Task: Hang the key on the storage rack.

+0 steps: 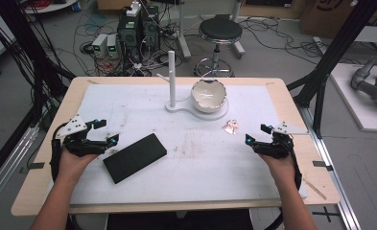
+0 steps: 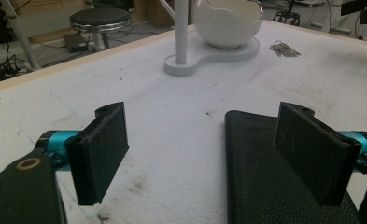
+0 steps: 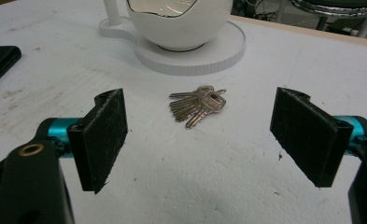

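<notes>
A bunch of keys lies on the white mat, just in front of the white stand's base. A white egg-shaped bowl sits on that stand, beside an upright white post. A black textured case lies flat at left centre. My left gripper is open, its right jaw over the case's near end. My right gripper is open, with the keys a little ahead of its jaws.
The wooden table carries a stained white mat. Beyond the far edge stand a black stool, computer boxes and loose cables on the floor. Black frame posts rise at both sides.
</notes>
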